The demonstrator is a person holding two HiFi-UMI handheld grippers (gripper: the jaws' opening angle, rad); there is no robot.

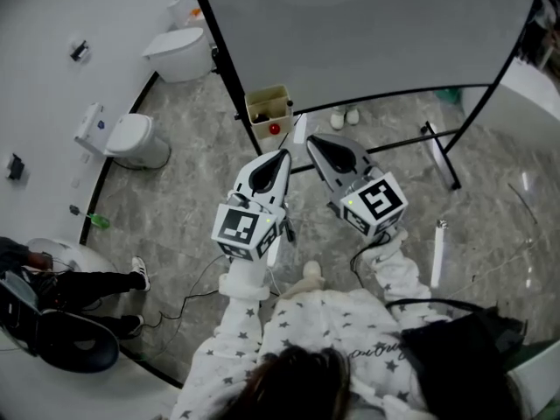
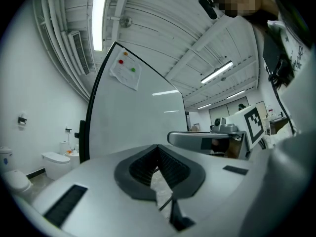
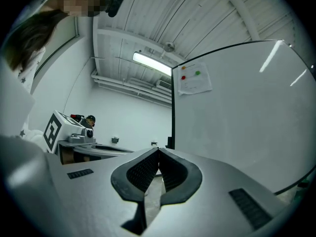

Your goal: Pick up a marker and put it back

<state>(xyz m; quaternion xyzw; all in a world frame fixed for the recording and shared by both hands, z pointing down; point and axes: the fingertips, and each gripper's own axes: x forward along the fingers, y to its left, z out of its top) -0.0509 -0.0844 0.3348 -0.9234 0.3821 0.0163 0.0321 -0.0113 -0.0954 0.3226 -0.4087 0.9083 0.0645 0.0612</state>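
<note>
A small yellowish box hangs at the lower edge of the whiteboard; dark marker-like items stand in it and a red round piece shows on its front. My left gripper is shut and empty, its tip just below the box. Just right of the box, the right gripper is also shut, with nothing in it. The left gripper view shows the left gripper's ribbed pads meeting before the whiteboard. The right gripper view shows the right gripper closed, the left gripper's marker cube beside it.
The whiteboard stand's black legs spread over the marble floor. Two white toilets stand at the left wall. A person's legs and a dark chair are at lower left. Two small white items sit under the board.
</note>
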